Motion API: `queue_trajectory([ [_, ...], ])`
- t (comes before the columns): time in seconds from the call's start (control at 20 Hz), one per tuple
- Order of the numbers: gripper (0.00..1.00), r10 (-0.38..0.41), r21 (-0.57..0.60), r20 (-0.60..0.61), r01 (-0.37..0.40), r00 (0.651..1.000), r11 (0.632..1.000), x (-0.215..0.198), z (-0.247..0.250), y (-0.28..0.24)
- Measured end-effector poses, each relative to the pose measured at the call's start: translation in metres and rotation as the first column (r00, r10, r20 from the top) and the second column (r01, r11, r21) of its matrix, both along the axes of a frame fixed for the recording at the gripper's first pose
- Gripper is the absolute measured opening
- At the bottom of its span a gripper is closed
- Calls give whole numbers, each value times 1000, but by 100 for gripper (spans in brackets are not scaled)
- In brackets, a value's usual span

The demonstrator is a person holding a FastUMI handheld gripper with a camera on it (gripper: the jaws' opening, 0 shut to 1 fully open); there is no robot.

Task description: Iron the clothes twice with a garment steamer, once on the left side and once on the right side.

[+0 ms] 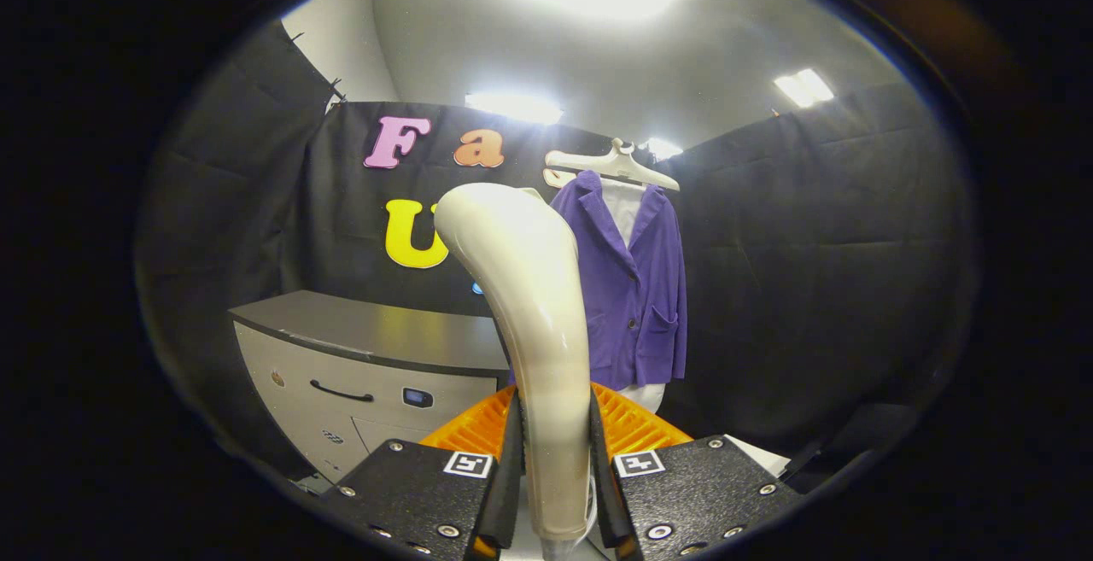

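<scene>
My gripper [555, 467] is shut on the handle of a cream-white garment steamer [529, 288], which rises upright between the fingers and curves to the left at its head. Beyond the steamer hangs a purple jacket [636, 288] over a white shirt, on a white hanger [615, 164] against the black cloth wall. The steamer hides the jacket's left edge. Steamer and jacket are well apart, not touching.
An orange ribbed crate [632, 424] lies just beyond the fingers, below the jacket. To the left stands a grey cabinet [367, 347] with a drawer handle and a dark curved top. Black cloth walls close in the booth on all sides.
</scene>
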State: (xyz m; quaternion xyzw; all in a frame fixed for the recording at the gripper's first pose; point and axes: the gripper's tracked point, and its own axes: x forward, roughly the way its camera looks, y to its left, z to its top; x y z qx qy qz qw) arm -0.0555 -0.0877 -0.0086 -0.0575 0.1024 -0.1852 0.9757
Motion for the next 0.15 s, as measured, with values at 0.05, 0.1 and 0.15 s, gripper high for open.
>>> queue_trajectory([
  [0.05, 37, -1, -3, 1, 1, 1000, 1000, -1, 0, 0],
  [0.1, 37, 2, -5, -2, -2, 1000, 1000, 0, -1, 0],
  [0.15, 37, 5, -7, -5, -5, 1000, 1000, 0, -2, 0],
])
